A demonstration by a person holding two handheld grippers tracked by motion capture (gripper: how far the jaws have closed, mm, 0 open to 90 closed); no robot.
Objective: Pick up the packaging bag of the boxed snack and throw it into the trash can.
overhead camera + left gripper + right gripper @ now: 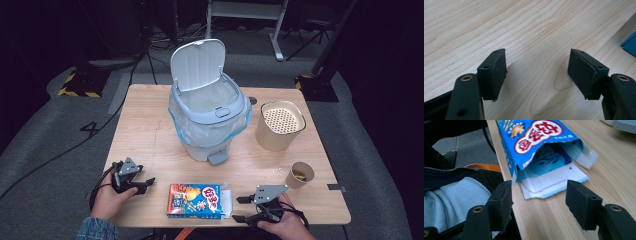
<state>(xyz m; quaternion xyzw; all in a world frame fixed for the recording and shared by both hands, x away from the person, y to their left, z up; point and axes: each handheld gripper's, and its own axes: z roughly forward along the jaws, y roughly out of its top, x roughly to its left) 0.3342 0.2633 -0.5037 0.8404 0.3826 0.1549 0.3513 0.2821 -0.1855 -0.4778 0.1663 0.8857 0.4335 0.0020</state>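
Note:
A blue snack box [197,200] lies flat near the table's front edge, with its torn-open end facing right. In the right gripper view the box [534,137] shows its white inner flaps [554,181] spread on the wood. My right gripper [238,209] sits just right of that open end, jaws open and level with the flaps, nothing between them [539,192]. My left gripper [146,185] rests low over bare wood to the left of the box, open and empty [537,65]. A blue corner of the box [630,43] shows at the right edge of the left gripper view.
A white pedal bin [210,117] with its lid up and a plastic liner stands mid-table. A tan cylinder with a perforated top [280,125] and a small paper cup [300,175] stand at the right. The table's front edge [506,167] runs right by the box.

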